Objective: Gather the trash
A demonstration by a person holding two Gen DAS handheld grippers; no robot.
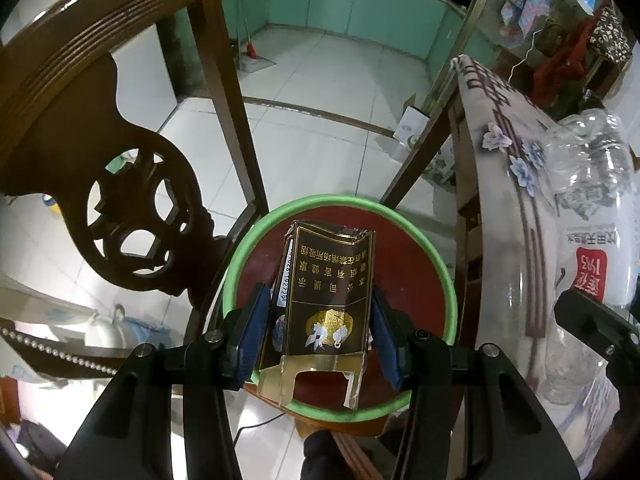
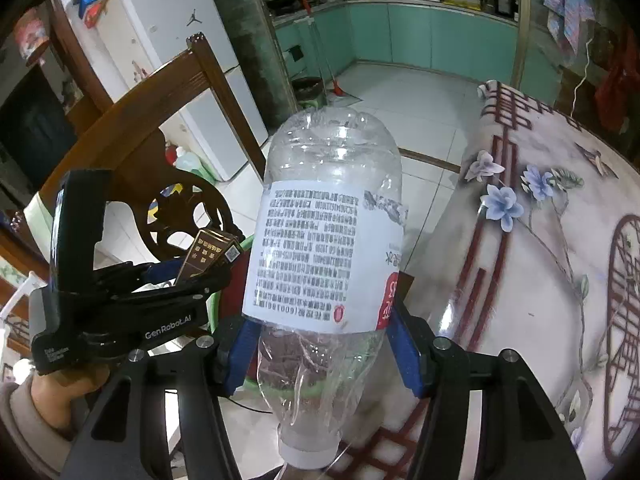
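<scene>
One cigarette pack (image 1: 324,300) sits clamped between the left gripper (image 1: 320,332)'s narrowed blue pads, above one green-rimmed bin (image 1: 450,280); the right gripper (image 2: 324,344) squeezes one clear plastic bottle (image 2: 328,240), cap toward the camera.

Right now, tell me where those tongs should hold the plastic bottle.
Grip the plastic bottle across its labelled middle, coming from the white-capped neck end. The walls are straightest there, while the neck tapers and looks crumpled. The right tongs already clamp the label's lower edge that way.
</scene>
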